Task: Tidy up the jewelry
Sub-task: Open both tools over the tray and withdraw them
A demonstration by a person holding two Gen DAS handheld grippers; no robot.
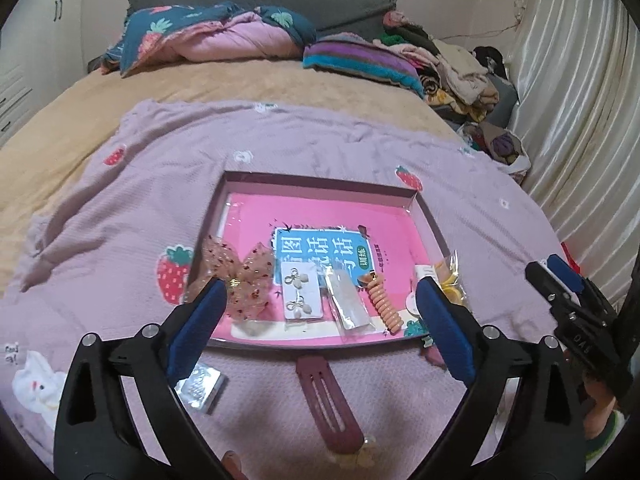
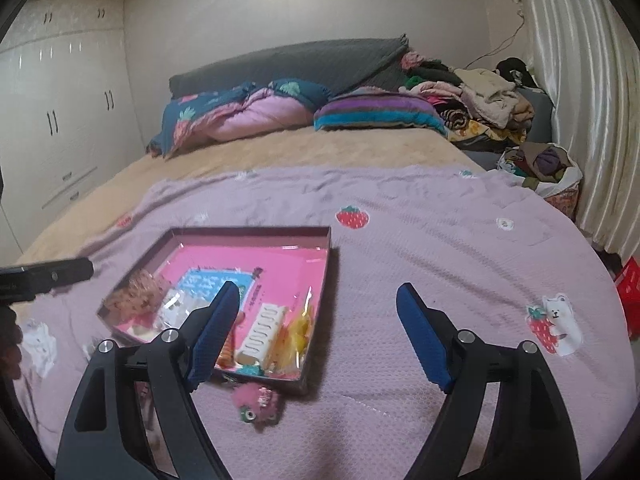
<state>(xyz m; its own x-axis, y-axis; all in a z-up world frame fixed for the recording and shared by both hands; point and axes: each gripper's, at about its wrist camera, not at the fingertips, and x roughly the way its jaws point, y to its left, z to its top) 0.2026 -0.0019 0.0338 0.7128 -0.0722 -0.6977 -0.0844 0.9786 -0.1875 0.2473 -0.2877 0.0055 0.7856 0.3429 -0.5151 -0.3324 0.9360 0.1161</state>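
On the lilac strawberry blanket (image 1: pixel 120 216) of the bed, a shallow tray (image 1: pixel 320 179) already holds a tulle bow (image 1: pixel 240 280), an earring card (image 1: pixel 301 295) and a coiled hair tie (image 1: pixel 382 298) along its near edge. Near the tray, outside it, lie a maroon hair clip (image 1: pixel 326 396) and a silver packet (image 1: pixel 200 386). Both the left gripper (image 1: pixel 320 320) and right gripper (image 2: pixel 318 328) are spread wide and hold nothing. Probably the clip comes next: lower the left gripper squarely, pinch across its narrow width, lift clear of the rim, and set it in the bare far part of the tray.

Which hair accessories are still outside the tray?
The dark red snap clip on the blanket, front of the tray; the bow lies inside.
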